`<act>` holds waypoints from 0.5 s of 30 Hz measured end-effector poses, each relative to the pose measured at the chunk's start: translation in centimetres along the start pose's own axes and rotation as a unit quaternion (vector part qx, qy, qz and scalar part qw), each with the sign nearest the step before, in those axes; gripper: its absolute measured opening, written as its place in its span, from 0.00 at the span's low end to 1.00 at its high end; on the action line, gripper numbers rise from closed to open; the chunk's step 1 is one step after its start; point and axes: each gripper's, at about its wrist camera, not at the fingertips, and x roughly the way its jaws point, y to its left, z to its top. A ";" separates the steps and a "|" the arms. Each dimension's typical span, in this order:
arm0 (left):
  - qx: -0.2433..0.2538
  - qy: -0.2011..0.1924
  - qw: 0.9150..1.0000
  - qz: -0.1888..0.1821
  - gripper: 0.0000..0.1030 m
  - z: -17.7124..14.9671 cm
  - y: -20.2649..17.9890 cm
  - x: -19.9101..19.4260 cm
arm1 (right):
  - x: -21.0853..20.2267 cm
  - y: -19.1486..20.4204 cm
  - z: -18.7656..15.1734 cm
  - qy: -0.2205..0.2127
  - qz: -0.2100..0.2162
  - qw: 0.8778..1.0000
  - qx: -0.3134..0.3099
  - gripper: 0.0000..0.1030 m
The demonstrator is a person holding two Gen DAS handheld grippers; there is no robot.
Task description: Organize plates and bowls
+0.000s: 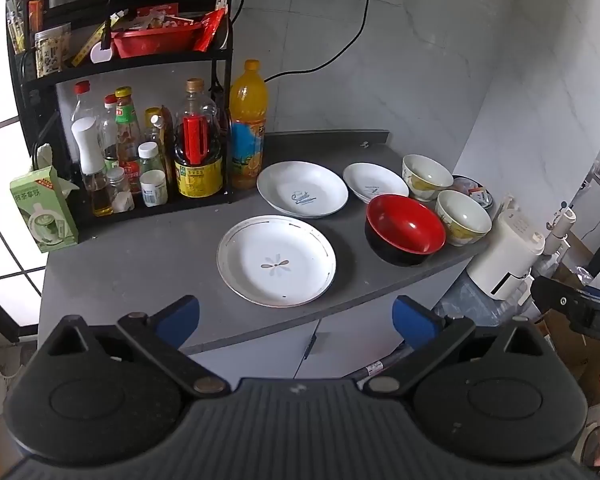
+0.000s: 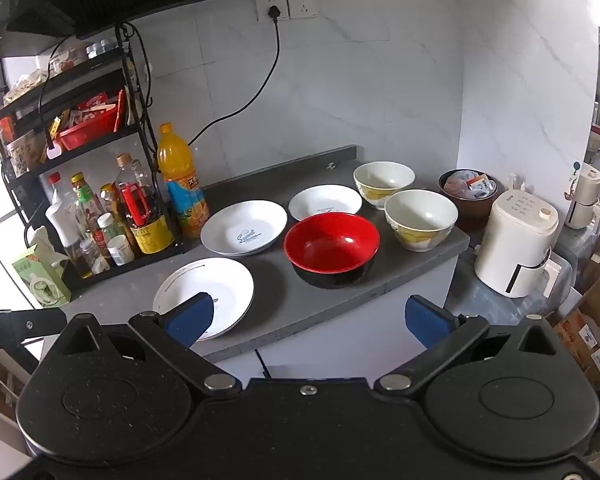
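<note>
Three white plates and three bowls sit right way up, mouths to the ceiling, on the grey table (image 1: 140, 264); being round, none has a long axis. Nearest me lies the flower-marked plate (image 1: 276, 260), alone at the front. Behind it is the plate with blue script (image 1: 302, 188), then a smaller plate (image 1: 375, 181) to its right. The red bowl with black outside (image 1: 405, 229) stands right of the flower plate, and two yellow-patterned bowls (image 1: 427, 176) (image 1: 463, 217) stand beyond it toward the table's right end. An orange drink bottle (image 1: 248, 128) rises just beside the script plate, next to a rack of condiment bottles (image 1: 148, 152). My left fingers (image 1: 296, 320) and right fingers (image 2: 308, 322) both gape wide, gripping nothing, short of the table's front edge.
</note>
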 end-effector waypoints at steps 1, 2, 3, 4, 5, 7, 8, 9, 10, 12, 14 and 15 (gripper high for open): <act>-0.001 0.000 1.000 0.001 0.99 0.0 0.0 0.0 | 0.0 0.0 0.0 0.001 0.003 1.000 -0.002 1.00; -0.001 0.000 1.000 0.002 0.99 0.0 0.0 0.0 | -0.1 0.0 0.0 0.002 0.006 1.000 -0.005 1.00; -0.002 0.000 1.000 0.002 0.99 -0.1 0.0 0.0 | -0.1 0.1 0.0 0.003 0.008 1.000 -0.007 1.00; -0.002 0.001 1.000 0.002 0.99 -0.1 0.0 0.0 | -0.1 0.1 0.1 0.005 0.011 1.000 -0.009 1.00; -0.002 0.001 1.000 0.002 0.99 -0.1 0.0 0.0 | -0.1 0.0 0.1 0.005 0.012 1.000 -0.010 1.00; -0.002 0.002 1.000 0.003 0.99 -0.1 0.1 0.0 | 0.0 0.0 0.1 0.006 0.013 1.000 -0.012 1.00; -0.003 0.001 1.000 0.003 0.99 -0.2 0.1 -0.1 | 0.1 0.0 0.2 0.008 0.014 1.000 -0.014 1.00; -0.003 0.001 1.000 0.003 0.99 -0.2 0.1 -0.1 | 0.1 0.1 0.2 0.009 0.016 1.000 -0.016 1.00; -0.003 0.001 1.000 0.004 0.99 -0.2 0.1 -0.1 | 0.1 0.0 0.3 0.009 0.018 1.000 -0.016 1.00; -0.002 0.002 1.000 0.004 0.99 -0.1 0.1 -0.1 | 0.2 0.0 0.3 0.012 0.020 1.000 -0.016 1.00; -0.003 0.002 1.000 0.005 0.99 -0.1 0.1 -0.1 | 0.2 0.0 0.4 0.013 0.022 1.000 -0.016 1.00; -0.003 0.002 1.000 0.005 0.99 -0.2 0.1 -0.1 | 0.2 0.0 0.5 0.013 0.022 1.000 -0.015 1.00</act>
